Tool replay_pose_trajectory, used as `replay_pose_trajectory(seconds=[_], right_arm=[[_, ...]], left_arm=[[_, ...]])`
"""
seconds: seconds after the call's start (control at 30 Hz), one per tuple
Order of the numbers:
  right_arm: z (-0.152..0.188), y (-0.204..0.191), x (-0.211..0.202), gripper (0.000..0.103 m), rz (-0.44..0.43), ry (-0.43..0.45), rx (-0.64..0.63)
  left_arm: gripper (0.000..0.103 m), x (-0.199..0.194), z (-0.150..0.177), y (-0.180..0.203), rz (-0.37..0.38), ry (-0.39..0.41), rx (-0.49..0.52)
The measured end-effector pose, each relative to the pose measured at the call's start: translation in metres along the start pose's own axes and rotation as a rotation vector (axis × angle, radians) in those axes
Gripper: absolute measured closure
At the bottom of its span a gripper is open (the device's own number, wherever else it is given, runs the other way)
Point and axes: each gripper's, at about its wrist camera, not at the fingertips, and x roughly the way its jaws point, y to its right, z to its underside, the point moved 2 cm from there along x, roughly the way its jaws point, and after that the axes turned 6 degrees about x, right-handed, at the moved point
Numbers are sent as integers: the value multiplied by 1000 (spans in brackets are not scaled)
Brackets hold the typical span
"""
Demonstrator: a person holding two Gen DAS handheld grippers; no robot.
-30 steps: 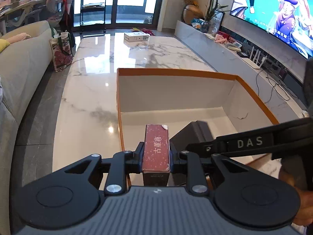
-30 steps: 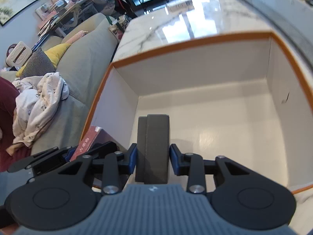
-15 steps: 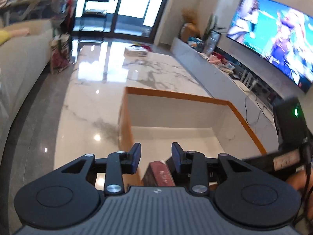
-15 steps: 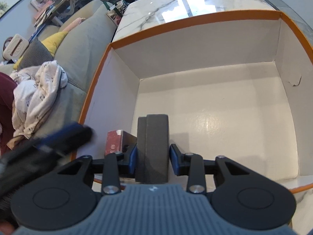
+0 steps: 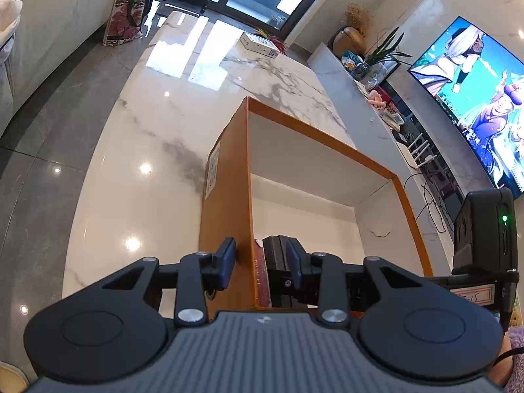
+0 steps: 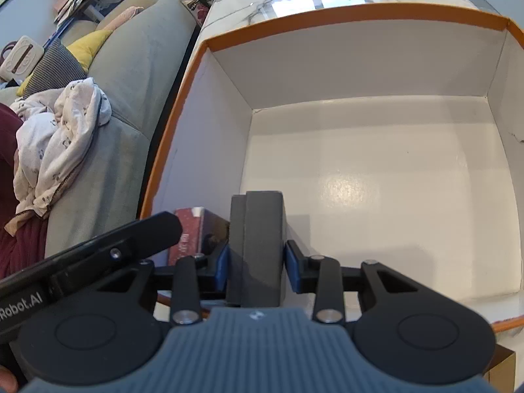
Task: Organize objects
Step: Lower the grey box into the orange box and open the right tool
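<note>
An open orange box with a white inside stands on the marble table. A red box lies inside it against the near left wall. My left gripper is open and empty, above the box's left wall. My right gripper is shut on a dark grey box and holds it upright inside the orange box, just right of the red box. The grey box also shows in the left wrist view.
The marble table stretches ahead, with a small white carton at its far end. A grey sofa with cushions and a blanket runs along the left. A TV and a low shelf stand on the right.
My left gripper let go of the red box inside the orange box, opened and drew back left over the wall. My right gripper lowered the grey box deeper in.
</note>
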Motion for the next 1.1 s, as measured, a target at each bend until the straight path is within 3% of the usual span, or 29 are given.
replay_pose_trajectory(seconds=[0.43,0.67,0.93,1.1], right_arm=[[4,2,-7,63,1,-29,-28],[8,-9,-8,62,26,-21,-75],[8,-6,-18,59,20,-11,-49],[7,-3,-26,59,-14,4,-12]], left_arm=[[67,0,1,9,0,-36,8],[67,-16,-3,7,21,13,-6],[67,-33,-7,-2,34,63,-37],[67,-28,-8,-4,24,53,-51]])
